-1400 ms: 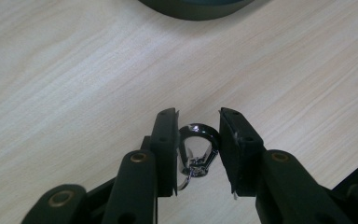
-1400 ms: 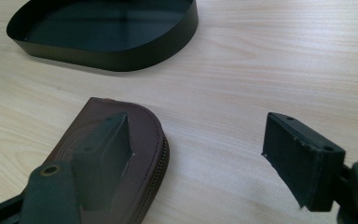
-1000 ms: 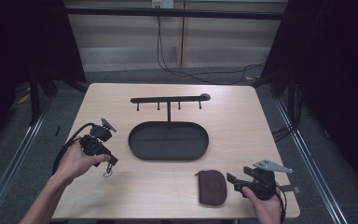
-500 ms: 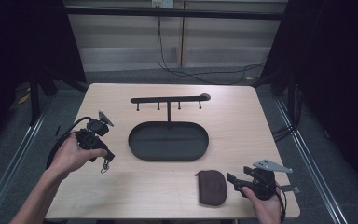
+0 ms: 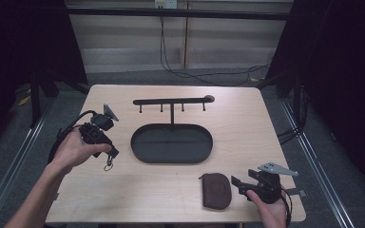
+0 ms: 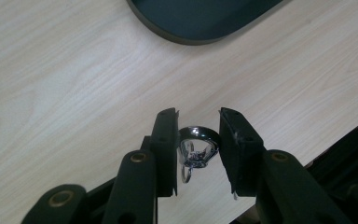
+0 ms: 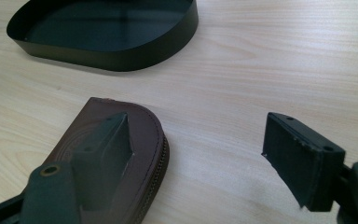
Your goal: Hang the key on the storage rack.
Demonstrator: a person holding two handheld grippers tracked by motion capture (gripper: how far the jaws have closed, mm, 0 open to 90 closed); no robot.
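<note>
Left gripper (image 5: 108, 153) jaws clamped on a metal key ring (image 6: 196, 147), clasp dangling below, lifted clear of the table (image 5: 123, 199). Ahead and to its right: rack (image 5: 172, 101), long bar crosswise, hooks hanging above the tray (image 5: 172, 159). Right gripper (image 5: 237, 185) gapes empty, just beside the brown pouch (image 5: 216, 190); left hand is the nearer to the rack.

I can read no text, label, brand, number or sign on anything in front of me from any view.
</note>
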